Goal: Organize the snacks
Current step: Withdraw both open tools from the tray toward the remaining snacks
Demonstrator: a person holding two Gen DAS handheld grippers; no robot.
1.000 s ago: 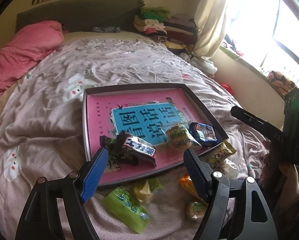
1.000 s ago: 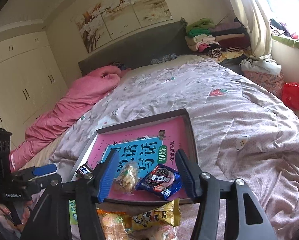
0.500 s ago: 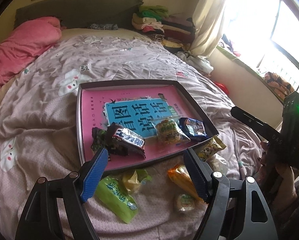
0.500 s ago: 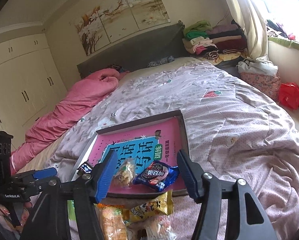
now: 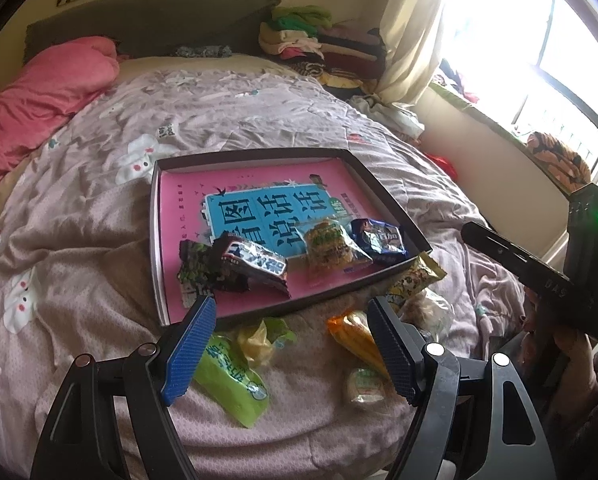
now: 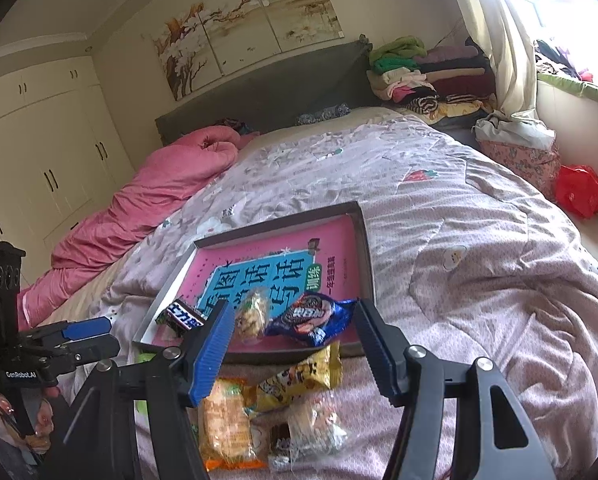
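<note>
— Left wrist view: left gripper (image 5: 291, 320) spread wide, nothing between the pads, hovering above a green packet (image 5: 231, 376) and an orange packet (image 5: 357, 338) on the quilt (image 5: 79, 280).

— Right wrist view: right gripper (image 6: 293, 338) parted too, jaws just opened slightly, empty.

— And the shallow box (image 5: 153, 240)?

— Flat on the quilt, holding 4 wrapped snacks: chocolate bar (image 5: 255, 262), dark packet (image 5: 197, 268), clear cracker bag (image 5: 331, 248), blue cookie packet (image 6: 313, 316).

— Outside it?

— Yellow packet (image 6: 303, 376) touching the near rim, more loose below.

Both the left gripper (image 5: 291, 344) and right gripper (image 6: 293, 350) tilt downward (fingers apart, empty).
</note>
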